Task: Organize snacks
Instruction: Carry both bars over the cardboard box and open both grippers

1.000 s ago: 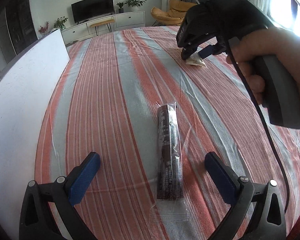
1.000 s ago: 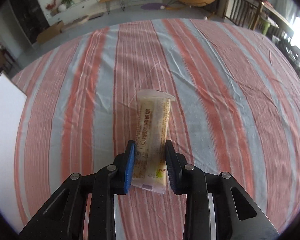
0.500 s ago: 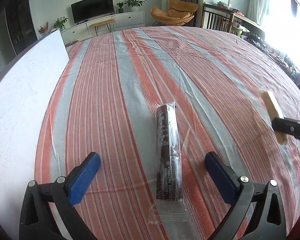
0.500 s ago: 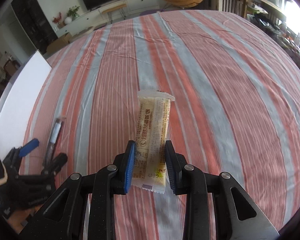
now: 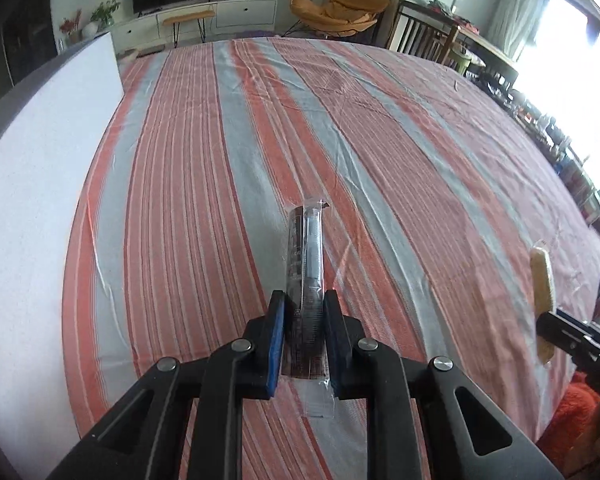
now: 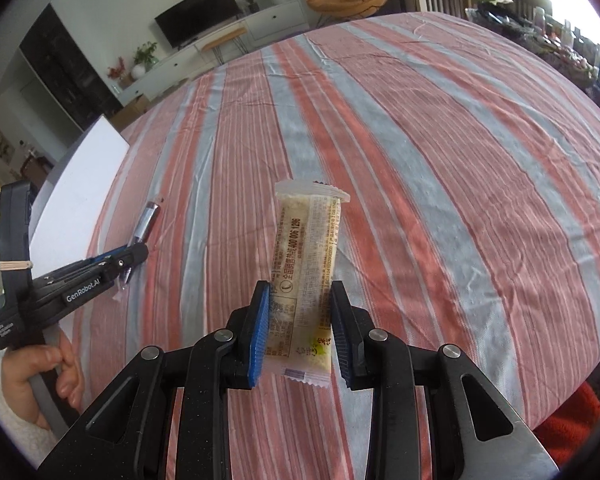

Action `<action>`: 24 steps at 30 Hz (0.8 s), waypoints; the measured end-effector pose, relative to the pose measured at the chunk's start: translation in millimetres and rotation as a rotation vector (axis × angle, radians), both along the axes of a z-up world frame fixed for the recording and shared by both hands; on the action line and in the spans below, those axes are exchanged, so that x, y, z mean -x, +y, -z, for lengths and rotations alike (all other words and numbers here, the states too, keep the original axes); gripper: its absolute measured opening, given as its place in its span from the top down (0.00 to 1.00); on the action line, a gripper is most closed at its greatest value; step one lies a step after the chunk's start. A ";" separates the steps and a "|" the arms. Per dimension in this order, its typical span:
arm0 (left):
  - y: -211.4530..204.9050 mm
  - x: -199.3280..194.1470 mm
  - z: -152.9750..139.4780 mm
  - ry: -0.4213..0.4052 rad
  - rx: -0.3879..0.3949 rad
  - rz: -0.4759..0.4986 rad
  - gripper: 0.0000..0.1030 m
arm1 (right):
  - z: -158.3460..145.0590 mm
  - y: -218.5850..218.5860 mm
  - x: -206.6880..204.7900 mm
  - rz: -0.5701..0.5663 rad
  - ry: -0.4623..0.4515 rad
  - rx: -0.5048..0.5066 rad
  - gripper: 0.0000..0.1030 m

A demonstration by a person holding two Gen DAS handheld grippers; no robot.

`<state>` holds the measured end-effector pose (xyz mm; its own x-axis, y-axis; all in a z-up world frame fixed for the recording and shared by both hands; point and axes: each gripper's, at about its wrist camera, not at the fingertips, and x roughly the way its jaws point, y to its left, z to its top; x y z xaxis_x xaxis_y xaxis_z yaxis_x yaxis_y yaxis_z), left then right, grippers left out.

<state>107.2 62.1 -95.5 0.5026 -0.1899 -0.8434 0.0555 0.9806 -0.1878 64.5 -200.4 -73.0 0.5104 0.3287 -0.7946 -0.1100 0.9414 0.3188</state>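
Snacks here are two slim wrapped bars, and both look feather-light. The dark snack bar [image 5: 305, 280] in its clear wrapper lies along a grey stripe of the striped tablecloth [image 5: 400, 152] on the tabletop, with the left hand-held gripper [image 5: 304, 332] clamped tight across its near end, pads pressing both long sides. The pale yellow snack bar [image 6: 306, 276] is pinched near its lower end by the right hand-held gripper [image 6: 300, 336], jaws narrowed right down onto it, bar sticking up clear of the cloth.

My guess: the film wrappers are slick and crinkly, so a grip on the crimped end seal would slide off. Better across the solid body, like both are now. The bars seem stiff enough to stay straight from one end, but probably crumbly, so go easy on squeeze. A white board [image 5: 32, 208] sits along the left edge.
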 end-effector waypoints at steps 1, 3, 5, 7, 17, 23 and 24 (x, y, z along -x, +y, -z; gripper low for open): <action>2.9 5.5 -5.0 -0.010 0.038 -0.004 0.83 | -2.4 0.3 2.8 0.002 -0.006 -0.006 0.70; 4.4 18.6 -15.2 -0.031 0.079 0.003 0.83 | -5.5 1.6 7.1 0.003 -0.012 -0.020 0.70; 5.4 30.8 -28.0 -0.054 0.125 0.016 0.83 | -7.2 3.2 10.7 0.005 -0.017 -0.032 0.70; 5.4 42.1 -43.3 -0.079 0.160 0.024 0.83 | -8.3 5.0 15.6 0.002 -0.021 -0.039 0.70; 22.4 104.0 -126.5 -0.247 0.247 0.049 0.83 | -17.7 20.0 27.2 -0.043 -0.050 -0.026 0.70; 53.8 146.7 -171.3 -0.332 0.271 0.039 0.83 | -38.8 46.0 35.4 -0.110 -0.094 -0.026 0.70; 62.6 152.0 -177.2 -0.345 0.268 0.026 0.83 | -44.4 52.6 37.4 -0.126 -0.103 -0.030 0.70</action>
